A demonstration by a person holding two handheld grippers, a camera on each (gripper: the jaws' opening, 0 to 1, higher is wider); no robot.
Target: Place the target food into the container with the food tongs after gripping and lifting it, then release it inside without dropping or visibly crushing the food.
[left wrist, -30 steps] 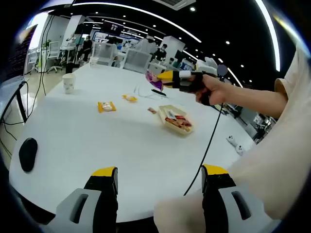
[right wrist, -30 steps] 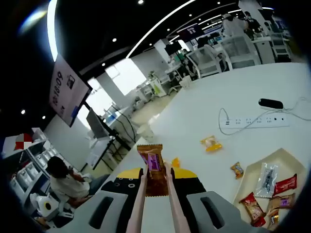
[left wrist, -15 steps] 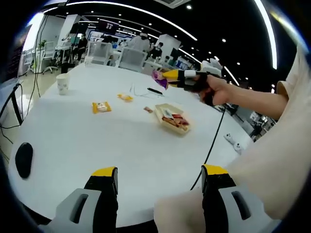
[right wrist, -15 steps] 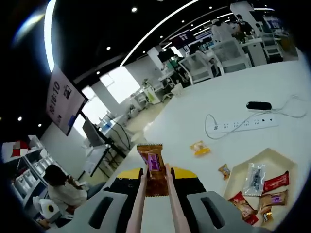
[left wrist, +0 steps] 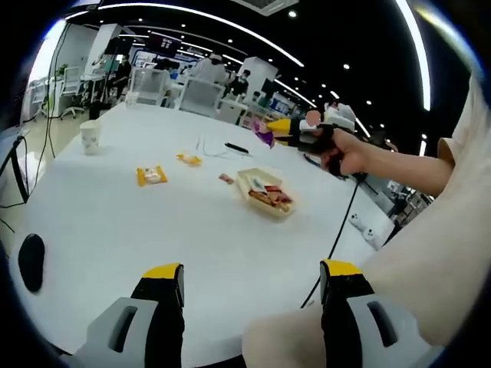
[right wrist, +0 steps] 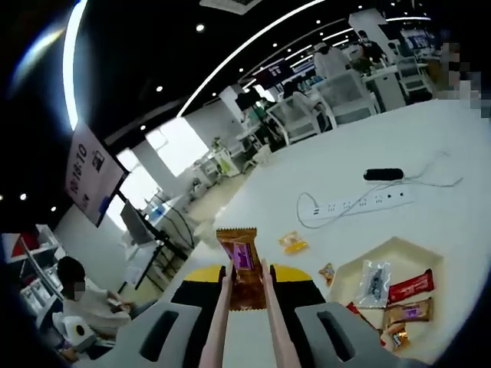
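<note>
A brown and purple snack packet (right wrist: 239, 264) stands upright between the two pink tong arms (right wrist: 219, 307), which my right gripper (right wrist: 244, 285) squeezes shut. In the left gripper view that right gripper (left wrist: 301, 135) hangs in a person's hand above the table, the purple packet (left wrist: 263, 132) at its tip, higher than the cream container (left wrist: 263, 191). The container (right wrist: 387, 295) holds several wrapped snacks. My left gripper (left wrist: 252, 277) is open over the table's near edge, holding nothing.
Loose on the white table (left wrist: 153, 230) lie an orange snack (left wrist: 150, 175), a yellow snack (left wrist: 189, 159) and a small one (left wrist: 226, 179). A paper cup (left wrist: 90, 137) and black mouse (left wrist: 29, 261) sit left. A power strip (right wrist: 360, 201) with cable lies beyond the container.
The right gripper has carried the packet rightward and closer over the container. In the right gripper view the container has slid toward the centre. The left gripper stays open.
</note>
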